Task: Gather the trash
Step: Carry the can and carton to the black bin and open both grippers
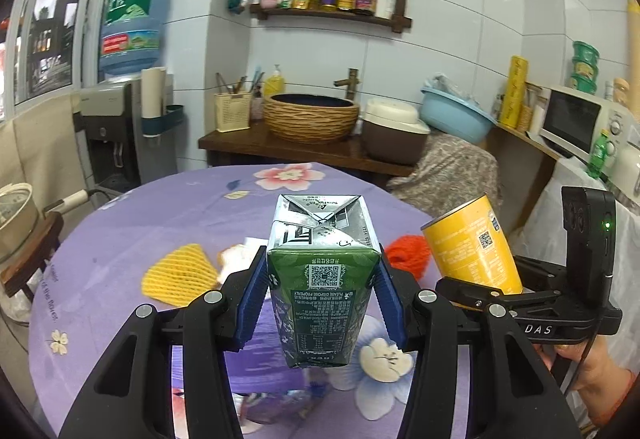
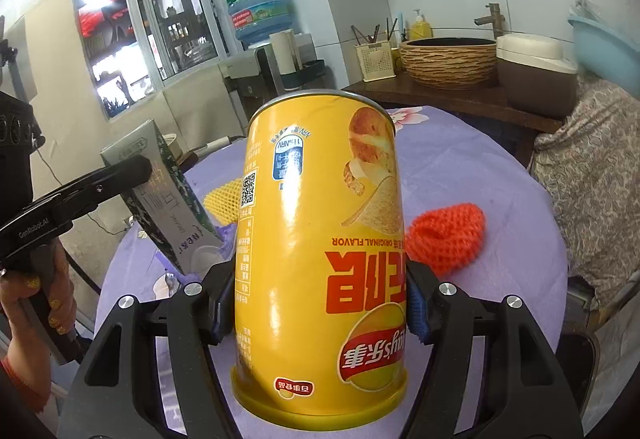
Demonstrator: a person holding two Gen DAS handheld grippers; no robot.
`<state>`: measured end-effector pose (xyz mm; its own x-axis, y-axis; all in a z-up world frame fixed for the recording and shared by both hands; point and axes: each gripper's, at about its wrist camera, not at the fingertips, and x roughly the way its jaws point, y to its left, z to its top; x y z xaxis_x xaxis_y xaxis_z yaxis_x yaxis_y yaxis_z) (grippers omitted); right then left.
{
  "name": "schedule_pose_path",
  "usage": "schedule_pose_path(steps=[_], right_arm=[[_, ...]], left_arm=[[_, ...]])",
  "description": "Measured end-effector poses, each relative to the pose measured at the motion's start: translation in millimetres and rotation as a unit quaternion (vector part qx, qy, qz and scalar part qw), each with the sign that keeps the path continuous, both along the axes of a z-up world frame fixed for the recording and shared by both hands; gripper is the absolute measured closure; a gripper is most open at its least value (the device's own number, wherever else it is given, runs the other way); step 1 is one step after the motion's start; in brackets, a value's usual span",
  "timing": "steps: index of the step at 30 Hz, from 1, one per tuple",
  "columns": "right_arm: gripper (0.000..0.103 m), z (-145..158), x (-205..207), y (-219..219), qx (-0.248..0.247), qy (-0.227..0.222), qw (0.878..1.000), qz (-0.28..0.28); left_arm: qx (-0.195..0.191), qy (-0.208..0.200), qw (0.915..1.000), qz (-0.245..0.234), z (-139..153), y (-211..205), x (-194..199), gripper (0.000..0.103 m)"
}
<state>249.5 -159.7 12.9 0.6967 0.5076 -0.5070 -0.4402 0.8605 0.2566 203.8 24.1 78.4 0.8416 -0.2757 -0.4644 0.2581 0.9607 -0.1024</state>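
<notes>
My left gripper [image 1: 322, 293] is shut on a green and silver drink carton [image 1: 322, 259], held upside down above the purple flowered table [image 1: 160, 207]; its blue pads [image 1: 252, 303] press both sides. My right gripper [image 2: 320, 303] is shut on a yellow crisp can [image 2: 320, 239], also upside down, lid end toward the camera. In the left wrist view the crisp can [image 1: 472, 243] shows to the right, clamped in the right gripper. In the right wrist view the carton [image 2: 168, 199] shows at the left in the left gripper's fingers [image 2: 120, 175]. A yellow foam net [image 1: 180, 275] and an orange foam net [image 2: 448, 235] lie on the table.
A white paper scrap [image 1: 244, 251] lies by the yellow net. Behind the table stand a wooden counter with a woven basin [image 1: 312, 117], a rice cooker [image 1: 394, 135], a water dispenser [image 1: 116, 127] and a microwave [image 1: 576, 119]. A hand [image 2: 44, 299] grips the left tool.
</notes>
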Motion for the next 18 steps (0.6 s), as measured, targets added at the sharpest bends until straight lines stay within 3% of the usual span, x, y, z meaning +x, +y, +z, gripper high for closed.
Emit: schedule_pose_path(steps=[18], right_arm=[[0.037,-63,-67,-114,0.003,0.02,0.996,-0.092]], left_arm=[[-0.021,0.055,0.9912,-0.119,-40,-114,-9,0.053]])
